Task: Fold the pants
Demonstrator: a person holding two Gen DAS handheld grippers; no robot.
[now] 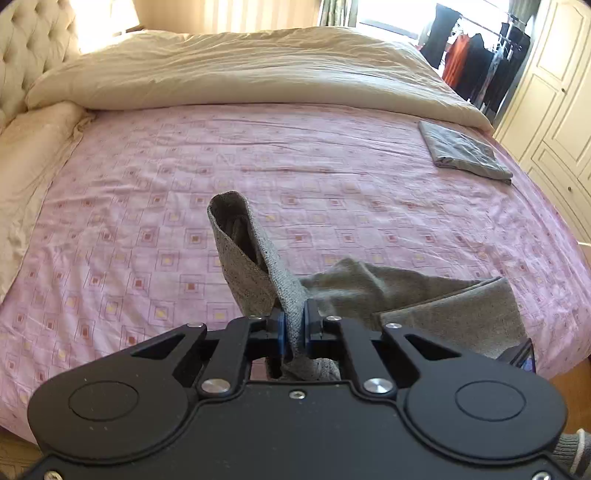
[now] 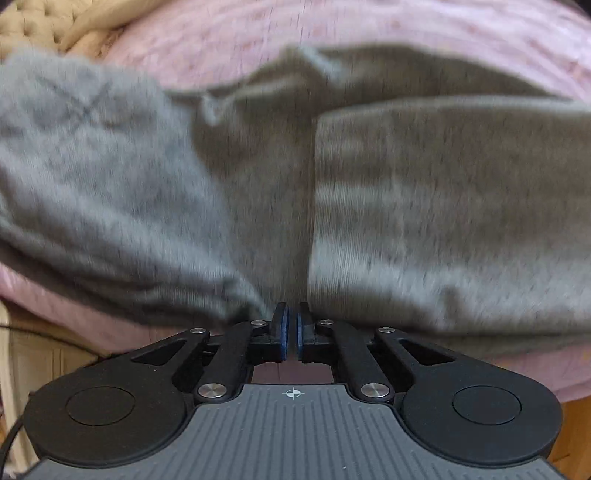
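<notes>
Left wrist view: grey pants (image 1: 255,258) are pinched by the left gripper (image 1: 294,325) above the pink bedsheet (image 1: 147,177). The right gripper (image 2: 293,325) is seen nearly closed, its grip unclear through blur.

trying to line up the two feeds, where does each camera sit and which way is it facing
Left wrist: rides on the left gripper, looking down its fingers across the bed toward the duvet; jaws shut on the grey pants.
Right wrist: rides on the right gripper, angled steeply down, close over the pants; jaws shut, blurred.
Shared: the pants and the pink sheet.
</notes>
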